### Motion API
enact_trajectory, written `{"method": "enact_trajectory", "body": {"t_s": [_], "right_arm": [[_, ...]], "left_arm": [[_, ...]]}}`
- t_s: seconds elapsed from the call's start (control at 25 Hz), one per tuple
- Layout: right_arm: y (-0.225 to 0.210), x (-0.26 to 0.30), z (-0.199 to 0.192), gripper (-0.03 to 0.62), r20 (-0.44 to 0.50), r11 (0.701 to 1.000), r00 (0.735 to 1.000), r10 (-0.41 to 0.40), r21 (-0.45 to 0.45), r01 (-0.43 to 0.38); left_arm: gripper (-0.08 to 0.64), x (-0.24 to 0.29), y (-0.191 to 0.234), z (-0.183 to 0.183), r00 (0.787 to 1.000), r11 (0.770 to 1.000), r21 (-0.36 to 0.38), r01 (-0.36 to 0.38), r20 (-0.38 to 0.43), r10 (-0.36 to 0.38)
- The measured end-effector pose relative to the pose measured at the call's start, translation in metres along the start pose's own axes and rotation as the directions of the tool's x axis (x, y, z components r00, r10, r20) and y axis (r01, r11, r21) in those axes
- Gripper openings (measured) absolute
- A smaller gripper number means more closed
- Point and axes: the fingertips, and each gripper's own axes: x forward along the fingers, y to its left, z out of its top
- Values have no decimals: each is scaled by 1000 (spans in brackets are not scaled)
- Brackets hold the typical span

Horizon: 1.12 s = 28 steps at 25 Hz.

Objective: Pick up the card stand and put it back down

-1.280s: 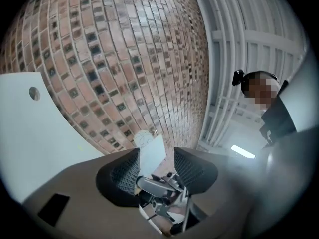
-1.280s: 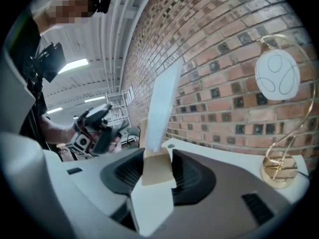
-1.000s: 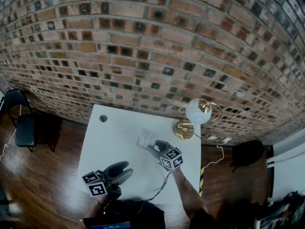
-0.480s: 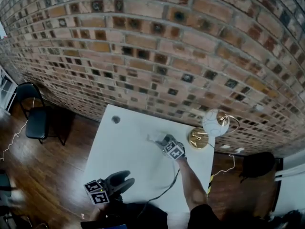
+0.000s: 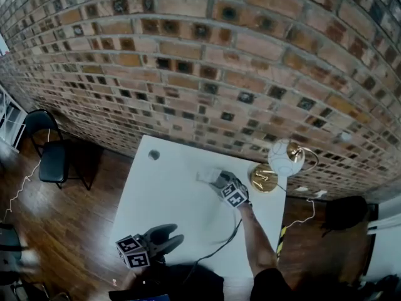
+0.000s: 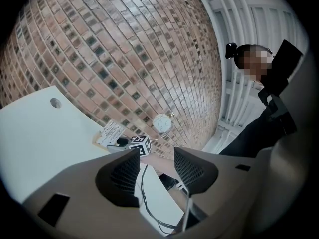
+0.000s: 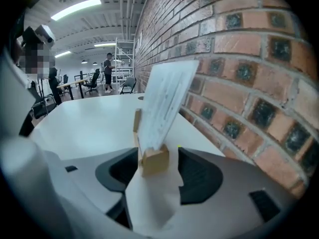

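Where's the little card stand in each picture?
Head view: card stand near the middle, just ahead of the right tool.
Left gripper view: card stand left of centre, far across the table.
Right gripper view: card stand centre, between the right tool's jaws, which have just been opening.
Shared landmark: the brick wall behind it.

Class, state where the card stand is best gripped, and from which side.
Grip the card stand by its wooden base, a pad on each long side, coming end-on like the right gripper, whose jaws have just been opening with the base between them. The block is rigid and flat-sided; the leaning card would flex.
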Motion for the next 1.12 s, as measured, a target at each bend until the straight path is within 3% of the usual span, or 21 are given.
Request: {"method": "enact_trajectory", "body": {"t_s": [0.24,0.44,0.52,0.64,0.72,0.96,1.12], "right_arm": [[2,-43,-12,288,61,988,995,-81,134,72],[25,-119,-3,263,223,938,964,-142,341,60],[44,-153,5,216,302,901,943,-139,434,-6],[98,-197,10,173,426,794,897,-114,582,-175],[136,-226,20,140,491,739,864,-115,623,-256],[263,-271,77,78,640,686,764,-83,592,-422],[333,-288,108,74,670,666,732,-128,605,-437]], "left_arm": [[207,-1,-6,-6,1000,999,29,-21,-20,21],[207,2,-11,-7,999,998,62,-20,-31,22],[207,2,-15,-5,1000,998,70,3,-23,-2],[207,-11,-28,-7,999,997,62,42,-7,-42],[207,-19,-39,-11,997,995,68,79,-9,-79],[207,-60,-80,-33,974,971,84,224,-47,-221],[207,-107,-104,-58,955,953,72,294,-70,-289]]}}
